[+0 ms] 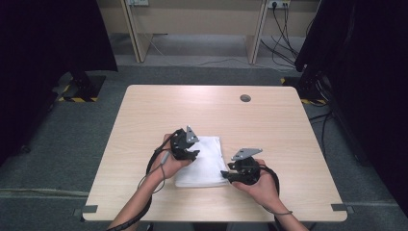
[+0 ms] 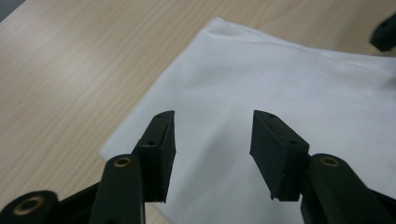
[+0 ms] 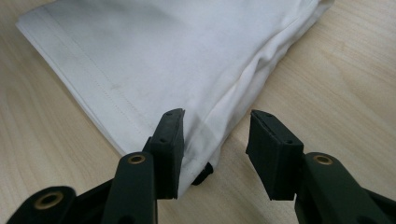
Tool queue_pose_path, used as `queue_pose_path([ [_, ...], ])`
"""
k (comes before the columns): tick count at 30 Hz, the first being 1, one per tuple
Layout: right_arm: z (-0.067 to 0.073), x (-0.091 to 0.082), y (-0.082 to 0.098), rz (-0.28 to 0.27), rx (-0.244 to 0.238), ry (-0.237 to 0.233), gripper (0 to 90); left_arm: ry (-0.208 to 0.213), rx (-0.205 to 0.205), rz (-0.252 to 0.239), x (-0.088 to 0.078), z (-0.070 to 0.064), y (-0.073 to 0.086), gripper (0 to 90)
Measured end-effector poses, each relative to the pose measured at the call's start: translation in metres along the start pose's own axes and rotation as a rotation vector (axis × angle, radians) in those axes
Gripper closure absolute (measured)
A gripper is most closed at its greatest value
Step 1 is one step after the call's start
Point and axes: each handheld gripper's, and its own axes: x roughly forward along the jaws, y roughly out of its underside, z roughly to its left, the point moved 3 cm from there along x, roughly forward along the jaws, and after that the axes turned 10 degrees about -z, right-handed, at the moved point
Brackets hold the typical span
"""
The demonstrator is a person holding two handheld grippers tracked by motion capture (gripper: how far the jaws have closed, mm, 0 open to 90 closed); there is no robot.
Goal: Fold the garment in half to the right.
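1. Pale wood tabletop (image 1: 144, 106) carries a folded white cloth (image 1: 204, 161) near its front edge, about midway along.
2. Right hand-held gripper (image 1: 225, 174), jaws parted and empty, sits at the cloth's front right corner; a shallow bite may lift only the top layer.
3. Left hand-held gripper (image 1: 194, 155), half open and empty, hovers over the cloth's left side; dragging could undo the fold.
4. No writing readable.

I see a pale wood-grain bench (image 1: 144, 110) standing on grey floor (image 1: 57, 139). A folded white cloth (image 1: 211, 159) lies flat on its near middle. A small round grey cap (image 1: 245, 98) sits in its far side.
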Motion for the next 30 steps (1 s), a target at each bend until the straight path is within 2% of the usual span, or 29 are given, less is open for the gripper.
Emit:
queue_pose_path([
  [2,-0.001,0.001,0.0,0.001,0.005,-0.004,54.6,0.0,0.0,0.0,0.0,0.0,0.0,49.5],
  [3,-0.001,0.001,0.0,0.001,0.005,-0.004,54.6,0.036,0.021,0.012,-0.006,-0.013,0.009,49.5],
  [5,-0.001,0.001,0.001,0.001,0.009,-0.006,54.2,0.036,0.021,0.012,-0.006,-0.013,0.009,49.4],
  [6,-0.001,0.001,0.001,0.001,0.009,-0.006,54.2,0.056,0.053,0.033,-0.01,-0.026,0.018,49.4],
  [7,-0.001,0.001,0.001,0.001,0.009,-0.006,54.2,0.056,0.053,0.033,-0.01,-0.026,0.018,49.4],
  [8,-0.002,0.002,0.001,0.0,0.017,-0.01,54.1,0.063,0.065,0.047,-0.01,-0.034,0.025,49.4],
  [10,-0.002,0.002,0.001,0.002,0.017,-0.009,54.1,0.063,0.065,0.047,-0.01,-0.034,0.025,49.5],
  [13,-0.001,0.002,0.001,0.005,0.016,-0.011,55.2,0.068,0.075,0.083,-0.003,-0.043,0.039,50.1],
  [18,0.001,0.002,0.002,0.005,0.019,-0.02,59.1,0.069,0.07,0.086,-0.001,-0.043,0.041,52.9],
  [19,0.003,0.002,0.002,0.01,0.028,-0.035,64.0,0.07,0.067,0.089,-0.002,-0.042,0.042,52.9],
  [21,0.004,0.003,0.003,0.014,0.034,-0.044,67.6,0.07,0.067,0.089,-0.002,-0.042,0.042,54.4],
  [26,0.008,0.003,0.004,0.008,0.046,-0.059,71.2,0.07,0.065,0.09,-0.002,-0.037,0.043,56.6],
  [30,0.009,0.004,0.005,-0.002,0.059,-0.052,71.5,0.06,0.068,0.09,0.001,-0.032,0.042,56.6],
])
